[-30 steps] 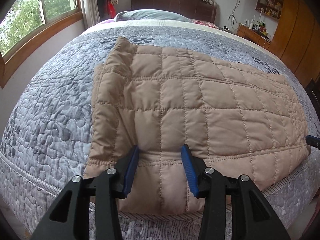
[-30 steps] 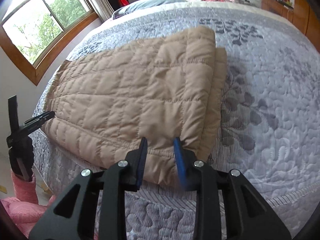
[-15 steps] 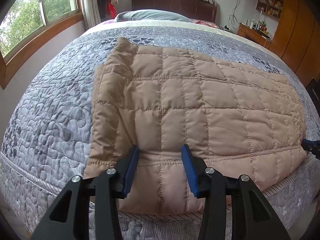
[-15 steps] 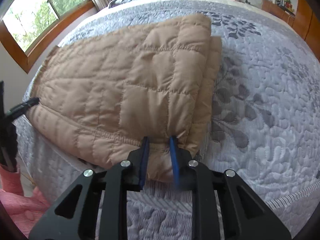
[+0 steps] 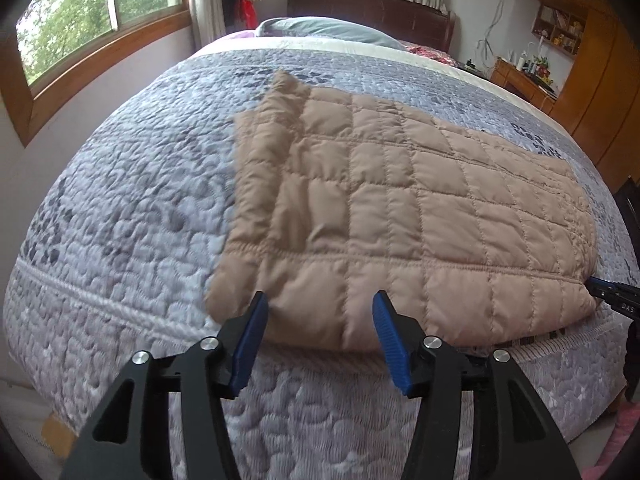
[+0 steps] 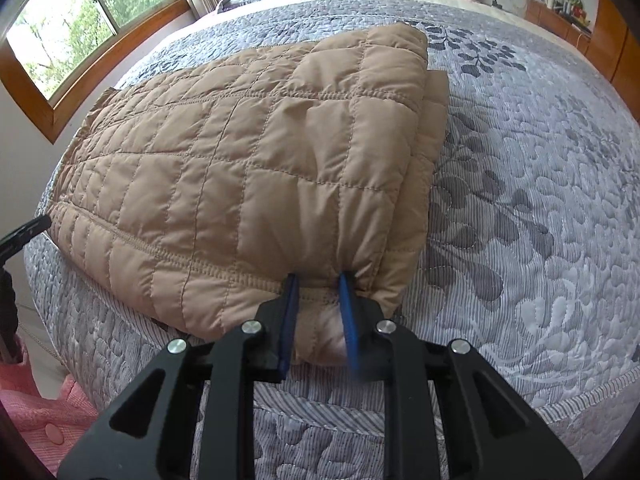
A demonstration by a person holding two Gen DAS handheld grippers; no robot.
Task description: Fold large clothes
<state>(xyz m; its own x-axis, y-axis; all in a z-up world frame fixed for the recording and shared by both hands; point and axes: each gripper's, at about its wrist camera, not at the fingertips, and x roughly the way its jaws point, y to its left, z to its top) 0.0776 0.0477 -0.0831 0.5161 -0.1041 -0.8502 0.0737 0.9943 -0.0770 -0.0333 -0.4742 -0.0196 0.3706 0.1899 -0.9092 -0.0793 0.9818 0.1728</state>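
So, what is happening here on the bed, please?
A person is folding a tan quilted jacket that lies on a grey patterned bedspread, with a two-finger tool in each hand. The right tool is clamped on the near hem at the jacket's right corner, and the fabric bunches between its blue pads. The left tool has just been opening; its pads stand apart at the near hem towards the other end and do not press the jacket. The jacket is already folded into a long flat shape.
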